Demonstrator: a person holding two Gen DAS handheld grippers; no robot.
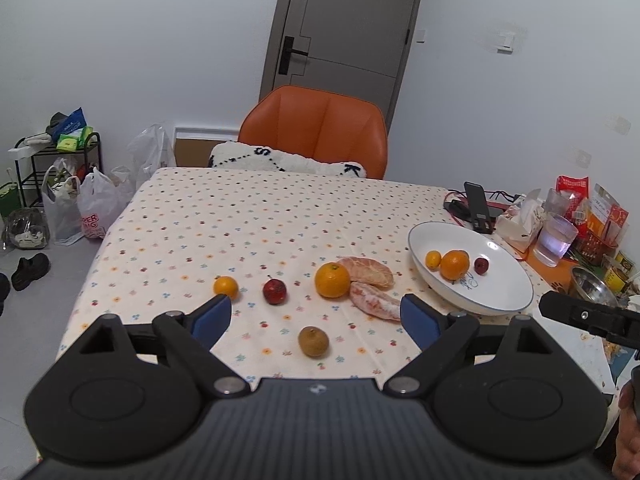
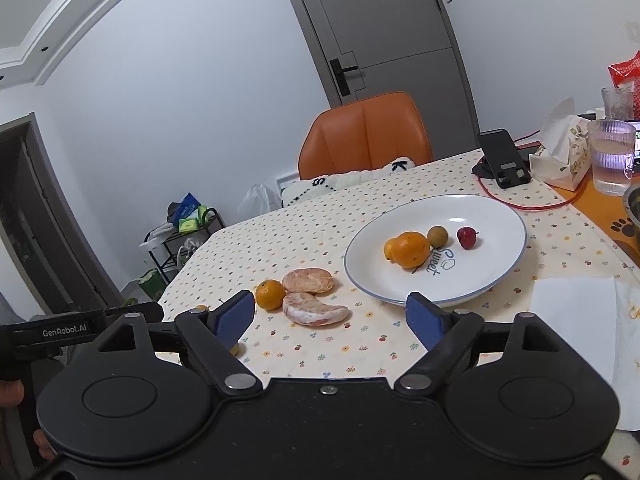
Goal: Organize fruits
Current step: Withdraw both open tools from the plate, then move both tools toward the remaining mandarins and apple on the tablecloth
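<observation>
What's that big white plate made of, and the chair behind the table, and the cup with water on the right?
The plate looks like glazed ceramic: glossy white with highlights, a thin blue rim and printed lettering. The chair seems upholstered in smooth orange leather or faux leather, with stitched panels and a soft sheen; which one I cannot tell. The cup is clear and ribbed, glass or hard plastic.

1. The surface point(image 1: 248, 216) is covered in cream cloth dotted with small multicoloured fruit and flower prints.
2. The plate point(image 2: 500, 216) is white, rimmed in blue, with blue lettering.
3. Blue pads are seen on black fingers point(image 1: 214, 314).
4. The chair point(image 1: 316, 132) is orange; the door point(image 1: 344, 28) is grey.
5. The loose fruits are coloured orange point(image 1: 332, 280), dark red point(image 1: 274, 291) and brown point(image 1: 313, 341).
</observation>
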